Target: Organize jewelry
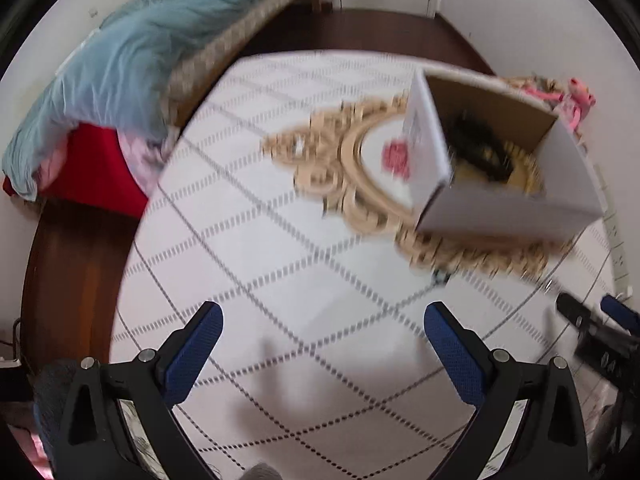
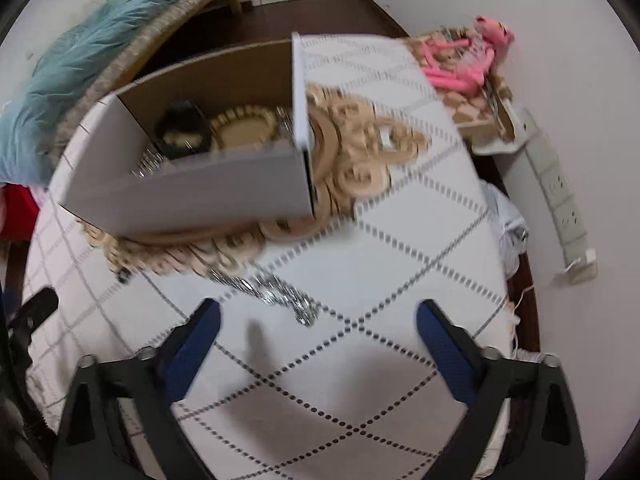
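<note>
- Both my grippers are spread wide with nothing in them. My right gripper (image 2: 318,320) hangs over the desk (image 2: 400,248), with the silver chain (image 2: 276,294) lying loose just ahead of its fingertips, so I figure that's my next grab.
- The cardboard box (image 2: 192,196) sits farther ahead and to the left of that gripper, on the ornate gold-framed mirror (image 2: 360,160). Dark and gold pieces are already inside, so it's probably the drop-off.
- My left gripper (image 1: 324,328) is above bare tablecloth, box ahead to its right; I'd guess it's keeping clear.
- Frames are blurry, so details are fuzzy.
</note>
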`<state>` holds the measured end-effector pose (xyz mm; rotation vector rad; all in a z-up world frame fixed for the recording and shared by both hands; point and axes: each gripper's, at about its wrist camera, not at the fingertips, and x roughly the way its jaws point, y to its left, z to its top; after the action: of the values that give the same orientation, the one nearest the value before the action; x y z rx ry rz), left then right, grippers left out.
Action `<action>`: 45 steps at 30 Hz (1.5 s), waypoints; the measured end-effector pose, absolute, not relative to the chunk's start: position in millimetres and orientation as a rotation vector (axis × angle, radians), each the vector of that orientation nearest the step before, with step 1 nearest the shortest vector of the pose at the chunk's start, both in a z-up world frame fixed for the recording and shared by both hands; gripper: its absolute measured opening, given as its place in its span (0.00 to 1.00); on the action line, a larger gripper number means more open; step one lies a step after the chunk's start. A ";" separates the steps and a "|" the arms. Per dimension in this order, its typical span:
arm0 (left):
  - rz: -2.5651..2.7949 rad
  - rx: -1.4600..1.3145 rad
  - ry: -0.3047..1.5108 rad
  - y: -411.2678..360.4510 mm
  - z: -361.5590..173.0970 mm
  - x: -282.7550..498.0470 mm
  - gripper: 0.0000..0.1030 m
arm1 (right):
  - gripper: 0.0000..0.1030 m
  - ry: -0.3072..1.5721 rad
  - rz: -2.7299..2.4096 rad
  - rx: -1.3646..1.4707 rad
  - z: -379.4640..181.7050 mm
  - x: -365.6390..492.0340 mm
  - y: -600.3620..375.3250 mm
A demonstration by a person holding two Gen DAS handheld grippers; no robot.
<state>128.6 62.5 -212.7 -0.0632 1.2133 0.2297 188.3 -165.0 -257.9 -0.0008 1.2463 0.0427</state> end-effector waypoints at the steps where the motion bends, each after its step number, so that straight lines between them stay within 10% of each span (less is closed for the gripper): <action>1: 0.232 -0.057 1.222 61.6 -217.9 126.3 1.00 | 0.73 1.247 0.032 -0.004 -261.8 186.7 -166.3; 7: 0.233 -0.043 1.235 56.4 -229.2 122.3 1.00 | 0.51 1.140 0.051 -0.053 -267.3 176.6 -160.8; 9: 0.225 -0.039 1.235 53.1 -230.8 122.3 1.00 | 0.11 1.113 0.094 -0.078 -265.9 170.9 -152.0; 10: 0.221 -0.036 1.234 50.9 -230.8 122.3 1.00 | 0.08 1.113 0.113 -0.094 -265.6 168.2 -147.1; 25: 0.106 -0.064 1.191 24.4 -231.0 148.4 0.94 | 0.07 1.089 0.060 0.124 -235.0 156.0 -198.6; 36: 0.007 -0.016 1.175 -2.7 -238.1 162.7 0.15 | 0.07 1.112 0.032 0.159 -244.5 160.5 -209.8; 45: -0.023 -0.054 1.135 -0.3 -225.4 157.1 0.10 | 0.07 1.061 0.073 0.195 -215.5 161.4 -207.6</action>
<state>157.1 -0.3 -225.4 -0.0544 1.1353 -0.0229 161.4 -207.7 -215.5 0.1946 1.0614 0.0726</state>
